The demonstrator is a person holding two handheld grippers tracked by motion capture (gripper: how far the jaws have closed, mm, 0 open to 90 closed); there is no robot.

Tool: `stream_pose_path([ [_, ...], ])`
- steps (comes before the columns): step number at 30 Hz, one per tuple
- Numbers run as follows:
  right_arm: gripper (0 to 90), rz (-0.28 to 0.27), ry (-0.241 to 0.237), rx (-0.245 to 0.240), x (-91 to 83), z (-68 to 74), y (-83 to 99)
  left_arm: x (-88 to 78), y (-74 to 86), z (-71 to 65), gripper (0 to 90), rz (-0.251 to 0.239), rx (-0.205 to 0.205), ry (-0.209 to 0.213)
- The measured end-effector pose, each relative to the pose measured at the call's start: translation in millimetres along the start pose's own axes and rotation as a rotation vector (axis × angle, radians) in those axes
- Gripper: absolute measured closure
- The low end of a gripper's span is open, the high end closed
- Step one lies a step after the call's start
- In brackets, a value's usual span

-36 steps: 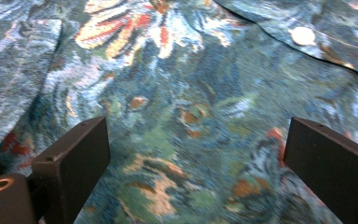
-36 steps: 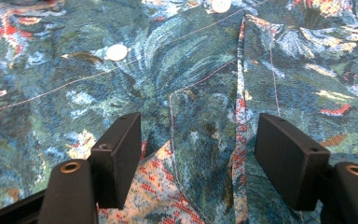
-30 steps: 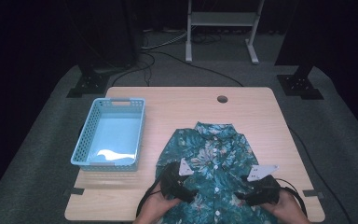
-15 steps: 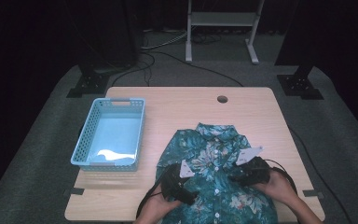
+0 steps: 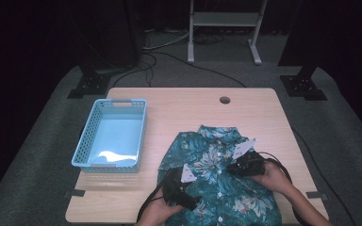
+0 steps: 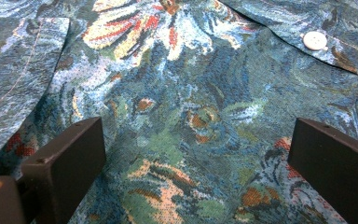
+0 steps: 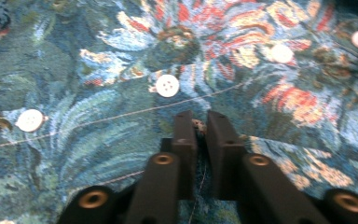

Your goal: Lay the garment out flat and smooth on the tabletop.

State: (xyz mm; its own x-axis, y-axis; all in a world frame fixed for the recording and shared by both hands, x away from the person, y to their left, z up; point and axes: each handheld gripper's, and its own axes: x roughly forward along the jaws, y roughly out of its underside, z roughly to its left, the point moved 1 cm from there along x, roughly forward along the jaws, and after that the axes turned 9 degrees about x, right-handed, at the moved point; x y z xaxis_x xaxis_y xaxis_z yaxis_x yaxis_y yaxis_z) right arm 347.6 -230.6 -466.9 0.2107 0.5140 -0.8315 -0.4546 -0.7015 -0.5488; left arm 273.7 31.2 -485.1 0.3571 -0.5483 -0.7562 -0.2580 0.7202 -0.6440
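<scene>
A teal floral button-up shirt (image 5: 217, 160) lies spread on the near right part of the wooden table (image 5: 179, 108). My left gripper (image 5: 191, 186) rests on the shirt's left front. In the left gripper view, the left gripper (image 6: 196, 154) stands wide open with flat fabric between the black fingers (image 6: 70, 158). My right gripper (image 5: 230, 167) sits on the shirt's right chest, beside the row of white buttons (image 7: 168, 86). The jaws of the right gripper (image 7: 200, 123) have just been closing and now pinch a small fold of shirt fabric (image 7: 121, 60).
A light blue plastic basket (image 5: 122, 101) stands on the left of the table, holding something pale at its near end. A round cable hole (image 5: 225, 100) lies near the far edge. Bare wood lies between the basket and the shirt. Dark floor with cables and stand feet surrounds the table.
The right hand has moved left and away from me, from the shirt's right edge onto its chest, and its jaws have gone from wide open to shut. The left hand has stayed put.
</scene>
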Motion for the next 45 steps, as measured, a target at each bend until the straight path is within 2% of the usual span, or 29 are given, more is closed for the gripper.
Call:
stream_pose_path([
  [5,87.8,0.013,0.029,-0.008,-4.7,0.9,1.0,0.3,0.2,0.5,3.1,-0.004,0.002,0.002],
  [8,87.7,0.018,0.033,-0.015,-11.9,1.3,2.8,0.6,0.3,0.8,3.1,-0.007,0.001,0.003],
  [11,87.8,0.012,0.058,-0.01,-21.4,-0.4,5.1,0.6,0.3,0.9,3.1,-0.007,0.002,0.004],
  [12,87.8,0.014,0.077,-0.012,-28.0,-2.1,6.8,0.5,0.2,1.0,3.1,-0.005,0.002,0.004],
  [17,87.8,0.016,0.113,-0.002,-45.5,-6.3,11.7,0.8,0.2,1.1,3.1,-0.008,0.001,0.004],
  [27,87.8,0.044,0.191,0.021,-69.2,-19.3,26.5,0.8,0.1,0.9,3.1,-0.008,0.0,0.003],
  [34,87.7,0.047,0.237,0.062,-84.9,-31.8,40.2,1.1,0.0,0.8,3.1,-0.01,-0.002,0.001],
  [45,87.7,0.021,0.283,0.123,-105.4,-47.4,58.1,1.3,0.0,0.8,3.1,-0.012,-0.005,-0.001],
])
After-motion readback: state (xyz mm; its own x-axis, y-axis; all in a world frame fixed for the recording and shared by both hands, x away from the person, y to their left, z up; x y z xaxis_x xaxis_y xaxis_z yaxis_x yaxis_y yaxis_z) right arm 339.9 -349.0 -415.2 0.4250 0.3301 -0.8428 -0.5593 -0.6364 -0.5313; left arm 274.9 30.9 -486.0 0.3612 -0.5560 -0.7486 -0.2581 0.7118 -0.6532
